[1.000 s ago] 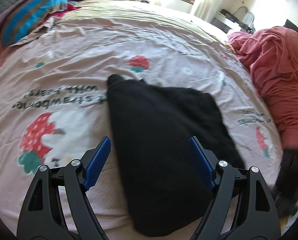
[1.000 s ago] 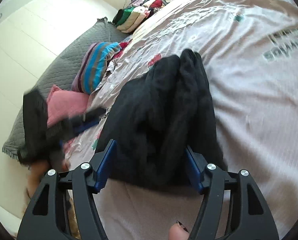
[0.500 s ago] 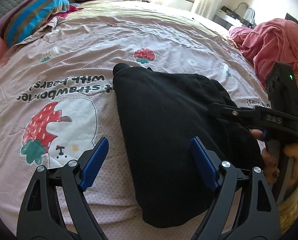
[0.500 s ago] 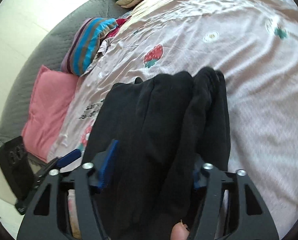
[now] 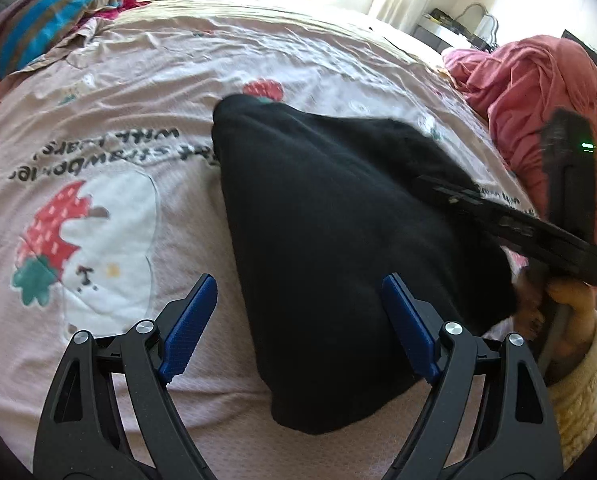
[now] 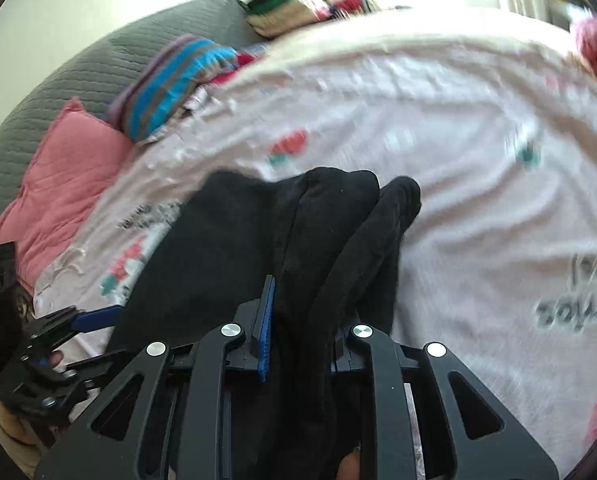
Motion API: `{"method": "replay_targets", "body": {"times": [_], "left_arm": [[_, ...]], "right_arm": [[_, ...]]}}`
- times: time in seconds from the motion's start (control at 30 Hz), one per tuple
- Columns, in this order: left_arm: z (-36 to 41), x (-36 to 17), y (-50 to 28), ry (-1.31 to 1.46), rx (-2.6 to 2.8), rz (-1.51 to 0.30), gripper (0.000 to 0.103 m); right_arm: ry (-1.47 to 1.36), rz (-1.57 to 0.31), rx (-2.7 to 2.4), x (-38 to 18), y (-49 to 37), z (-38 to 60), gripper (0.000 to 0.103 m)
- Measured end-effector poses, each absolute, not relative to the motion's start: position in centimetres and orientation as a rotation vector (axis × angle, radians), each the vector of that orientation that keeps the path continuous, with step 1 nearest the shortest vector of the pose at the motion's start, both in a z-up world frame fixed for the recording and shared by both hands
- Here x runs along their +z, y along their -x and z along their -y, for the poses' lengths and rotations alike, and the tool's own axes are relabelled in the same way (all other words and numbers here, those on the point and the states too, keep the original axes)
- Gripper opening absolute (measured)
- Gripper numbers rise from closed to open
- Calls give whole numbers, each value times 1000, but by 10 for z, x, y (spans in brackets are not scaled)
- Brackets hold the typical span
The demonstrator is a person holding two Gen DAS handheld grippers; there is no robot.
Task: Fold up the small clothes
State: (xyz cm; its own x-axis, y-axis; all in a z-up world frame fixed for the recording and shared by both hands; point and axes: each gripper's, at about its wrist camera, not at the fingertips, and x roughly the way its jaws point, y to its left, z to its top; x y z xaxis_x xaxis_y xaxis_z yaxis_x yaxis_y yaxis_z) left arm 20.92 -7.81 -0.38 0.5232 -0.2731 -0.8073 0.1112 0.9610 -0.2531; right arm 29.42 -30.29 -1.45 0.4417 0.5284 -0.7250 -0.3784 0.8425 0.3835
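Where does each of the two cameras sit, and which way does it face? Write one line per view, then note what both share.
Left wrist: sits on the left gripper, angled down at the black garment on the strawberry sheet; its open blue pads show, and the right gripper reaches in from the right.
Right wrist: sits on the right gripper, whose jaws, just closing, pinch the garment's edge; the left gripper shows lower left.
Shared: garment, sheet, striped pillow.

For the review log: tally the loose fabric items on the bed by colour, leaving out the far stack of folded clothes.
Black: 1, the black garment lying on the strawberry-print bedspread, held in the right gripper
Pink: 2, the pink pillow and the crumpled pink garment
Striped blue and purple: 1, the striped pillow
Total: 4
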Motion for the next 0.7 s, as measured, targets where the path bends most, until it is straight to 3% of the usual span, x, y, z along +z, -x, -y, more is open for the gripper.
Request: {"method": "replay_targets", "body": {"times": [0.13,0.47,0.53,0.7], "left_arm": [[78,-9,-205,191,-232,-996,77],[74,-3,-197,194,-224,-976,77],[73,-2,-195,195,-223,-972,77],[70,3,-188,200,-221,-958,77]], "right_arm": [[-231,-954,542,-26,-289,314,40],[-241,-870,453,-2,-242,332,69],[-212,-821,411,7,-227,335,81],[-154,-698,317,30,-192,337,94]]}}
